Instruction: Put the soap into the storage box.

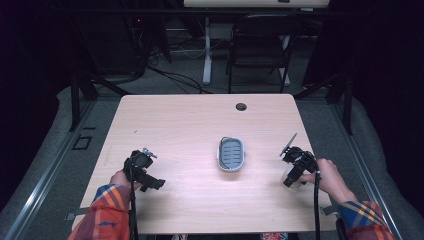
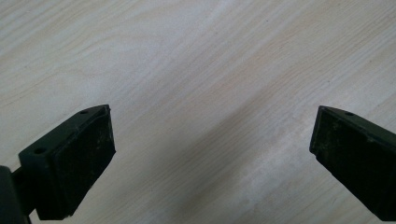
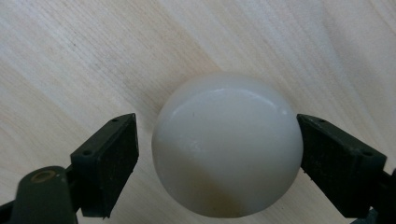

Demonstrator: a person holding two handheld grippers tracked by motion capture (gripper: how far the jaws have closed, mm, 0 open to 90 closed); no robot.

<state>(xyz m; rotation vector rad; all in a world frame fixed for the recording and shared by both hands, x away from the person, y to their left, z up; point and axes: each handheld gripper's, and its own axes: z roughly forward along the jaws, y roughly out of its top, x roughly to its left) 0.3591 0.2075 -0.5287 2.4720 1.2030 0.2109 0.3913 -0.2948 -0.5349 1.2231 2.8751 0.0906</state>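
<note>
Hidden, cut off, or too small to read

In the high view the glossy white ball (image 3: 227,144) is covered almost wholly by the right gripper (image 1: 291,176), so its contact with the pale wooden table (image 1: 200,120) cannot be read there. In the right gripper view the ball's underside runs to the bottom edge; the right-hand pad looks to meet the ball, the left-hand pad shows a thin gap, and a firm grip cannot be told. The left gripper's (image 1: 145,176) jaw bases are cut off in the left gripper view. The small grey oval tray (image 1: 231,154) holds ridged detail too small to make out. Both plaid sleeves leave the frame at the bottom.
</note>
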